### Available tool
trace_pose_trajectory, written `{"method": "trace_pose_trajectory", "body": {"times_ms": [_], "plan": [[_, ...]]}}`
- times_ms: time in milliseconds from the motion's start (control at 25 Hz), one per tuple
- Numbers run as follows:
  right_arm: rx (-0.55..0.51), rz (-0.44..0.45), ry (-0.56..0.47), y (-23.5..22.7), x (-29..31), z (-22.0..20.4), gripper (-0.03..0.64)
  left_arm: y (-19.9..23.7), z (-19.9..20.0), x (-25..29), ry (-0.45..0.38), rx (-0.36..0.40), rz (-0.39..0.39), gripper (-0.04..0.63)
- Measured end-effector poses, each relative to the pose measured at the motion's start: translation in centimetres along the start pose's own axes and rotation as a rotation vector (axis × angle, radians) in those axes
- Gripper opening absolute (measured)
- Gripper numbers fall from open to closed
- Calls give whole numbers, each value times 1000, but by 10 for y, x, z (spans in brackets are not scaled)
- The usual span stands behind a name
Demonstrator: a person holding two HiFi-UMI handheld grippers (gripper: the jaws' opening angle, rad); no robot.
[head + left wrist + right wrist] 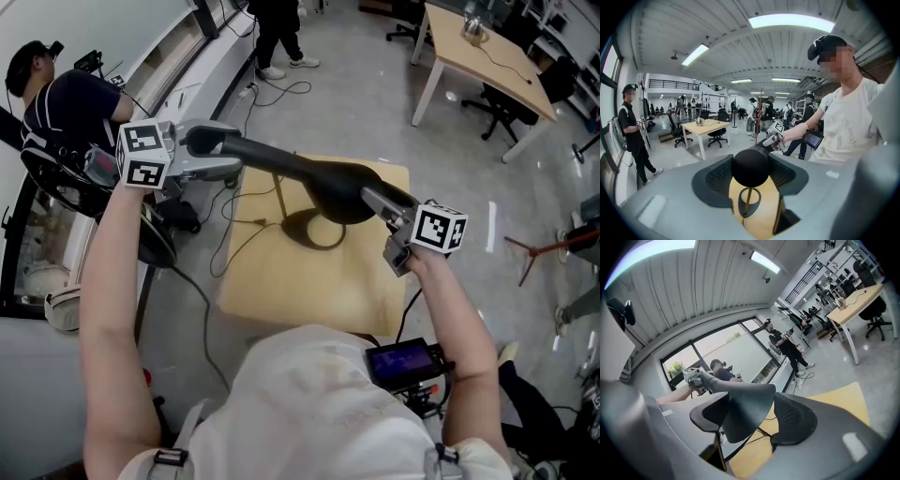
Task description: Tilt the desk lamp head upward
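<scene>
The yellow bench (pixel 281 291) carries the black lamp (pixel 267 157), its ring base near the bench's middle. The head (pixel 339 190) hangs above that base. The left gripper (pixel 200 150) has its fingers closed on the lamp's rounded rear end. The right gripper (pixel 382 206) has its fingers clamped on the head's rim.
</scene>
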State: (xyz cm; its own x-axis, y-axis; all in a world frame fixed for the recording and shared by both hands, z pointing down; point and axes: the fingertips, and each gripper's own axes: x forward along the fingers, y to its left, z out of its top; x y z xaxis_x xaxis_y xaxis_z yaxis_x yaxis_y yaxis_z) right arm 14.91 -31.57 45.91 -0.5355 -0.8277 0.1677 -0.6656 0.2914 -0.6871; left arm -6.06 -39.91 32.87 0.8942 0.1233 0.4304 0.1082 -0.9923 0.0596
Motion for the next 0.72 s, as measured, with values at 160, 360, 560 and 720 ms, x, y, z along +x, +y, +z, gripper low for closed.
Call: {"method": "trace_pose_trajectory", "body": {"times_ms": [160, 360, 560, 720], "plan": [[-30, -2, -12, 11, -3, 22, 307, 7, 4, 2, -10, -22, -12, 230], [-53, -46, -37, 15, -8, 29, 302, 7, -2, 0, -34, -33, -33, 230], [-104, -75, -59, 26, -16, 39, 301, 5, -12, -1, -56, -55, -47, 230], [-139, -109, -71, 29, -21, 51, 293, 7, -15, 1, -69, -63, -63, 230]]}}
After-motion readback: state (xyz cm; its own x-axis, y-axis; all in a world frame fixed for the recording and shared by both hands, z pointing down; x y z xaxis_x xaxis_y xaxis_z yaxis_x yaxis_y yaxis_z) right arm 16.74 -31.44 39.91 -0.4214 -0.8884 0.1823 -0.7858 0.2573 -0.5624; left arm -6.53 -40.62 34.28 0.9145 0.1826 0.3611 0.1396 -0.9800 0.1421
